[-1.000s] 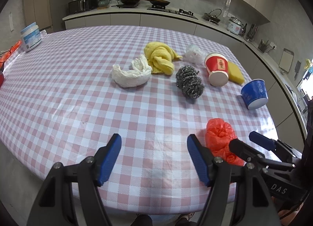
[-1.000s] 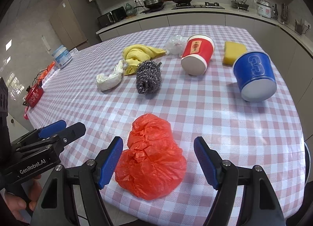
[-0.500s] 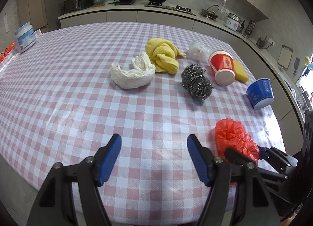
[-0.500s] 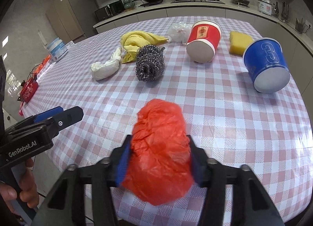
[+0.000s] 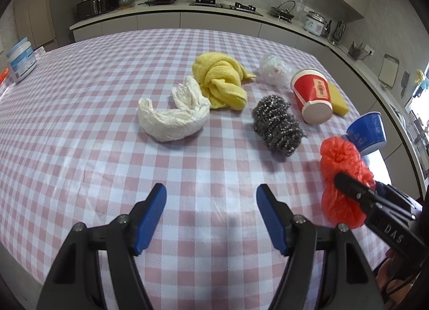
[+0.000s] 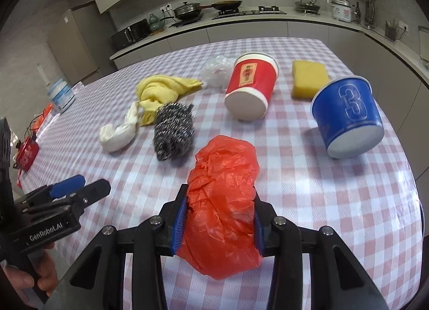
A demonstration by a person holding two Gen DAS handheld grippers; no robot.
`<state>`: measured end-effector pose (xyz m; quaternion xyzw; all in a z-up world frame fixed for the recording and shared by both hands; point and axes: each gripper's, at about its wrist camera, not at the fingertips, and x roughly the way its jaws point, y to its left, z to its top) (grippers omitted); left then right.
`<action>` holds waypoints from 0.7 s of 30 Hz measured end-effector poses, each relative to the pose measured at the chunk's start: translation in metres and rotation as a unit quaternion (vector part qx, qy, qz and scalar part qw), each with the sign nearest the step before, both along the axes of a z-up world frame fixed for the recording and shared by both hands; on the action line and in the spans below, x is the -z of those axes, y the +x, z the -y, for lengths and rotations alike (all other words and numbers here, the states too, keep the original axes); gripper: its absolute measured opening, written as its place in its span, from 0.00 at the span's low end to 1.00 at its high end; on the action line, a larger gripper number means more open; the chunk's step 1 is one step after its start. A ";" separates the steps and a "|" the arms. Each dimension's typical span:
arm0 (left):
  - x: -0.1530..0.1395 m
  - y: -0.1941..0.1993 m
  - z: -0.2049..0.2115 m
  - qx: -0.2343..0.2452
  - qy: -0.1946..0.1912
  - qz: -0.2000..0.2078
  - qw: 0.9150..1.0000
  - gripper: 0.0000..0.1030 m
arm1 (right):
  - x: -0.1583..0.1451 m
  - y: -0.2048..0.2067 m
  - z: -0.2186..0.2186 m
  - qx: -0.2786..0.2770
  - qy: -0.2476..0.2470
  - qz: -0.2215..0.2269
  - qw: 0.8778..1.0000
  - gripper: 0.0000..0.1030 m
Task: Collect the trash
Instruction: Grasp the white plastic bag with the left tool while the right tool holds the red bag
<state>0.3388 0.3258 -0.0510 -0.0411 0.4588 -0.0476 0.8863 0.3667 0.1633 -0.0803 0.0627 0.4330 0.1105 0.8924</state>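
Crumpled red plastic bag (image 6: 224, 197) fills the lower middle of the right wrist view, squeezed between the blue pads of the right gripper (image 6: 218, 225); the jaws are closing and both pads press into the plastic. In the left wrist view the same bag (image 5: 341, 176) shows at the right edge, with a black finger of the right gripper across its lower part. The left gripper (image 5: 210, 216) stands at the bottom of its own view with jaws released, nothing between the blue pads but the pink-and-white checked tablecloth (image 5: 80, 95). In the right wrist view it appears at the lower left (image 6: 80, 188), held by a hand (image 6: 32, 280).

Further up the left wrist frame lie a white crumpled paper towel (image 5: 174, 118), a yellow cloth (image 5: 221, 83) touching it, a steel wool scourer (image 5: 277, 123), a clear plastic wad (image 5: 273, 68), a red paper cup (image 5: 312, 95) on its side, a yellow sponge (image 5: 339, 98) just behind the cup, and a blue paper cup (image 5: 367, 131), also tipped over, at the right edge. A white tub (image 5: 21, 59) stands at the far left.
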 end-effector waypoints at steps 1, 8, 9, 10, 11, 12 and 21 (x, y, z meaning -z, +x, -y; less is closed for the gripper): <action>0.000 0.003 -0.001 0.001 0.002 0.000 1.000 0.69 | 0.000 0.005 0.001 0.005 0.001 0.000 1.000 0.42; 0.000 0.025 -0.003 0.003 0.008 0.007 1.000 0.69 | 0.004 0.027 0.002 0.019 0.004 -0.002 1.000 0.42; -0.001 0.028 -0.005 0.001 0.012 0.011 1.000 0.69 | 0.004 0.029 0.002 0.020 0.004 -0.002 1.000 0.42; -0.002 0.031 -0.006 -0.002 0.016 0.014 1.000 0.69 | 0.004 0.031 0.003 0.022 0.006 -0.001 1.000 0.42; -0.003 0.034 -0.008 -0.004 0.021 0.018 1.000 0.69 | 0.004 0.034 0.003 0.023 0.007 -0.001 1.000 0.42; -0.003 0.037 -0.009 -0.005 0.024 0.020 0.999 0.69 | 0.004 0.036 0.002 0.024 0.006 -0.001 1.000 0.42; 0.004 0.066 -0.010 0.006 0.049 0.027 0.998 0.69 | 0.011 0.050 -0.002 0.027 0.010 -0.008 1.000 0.42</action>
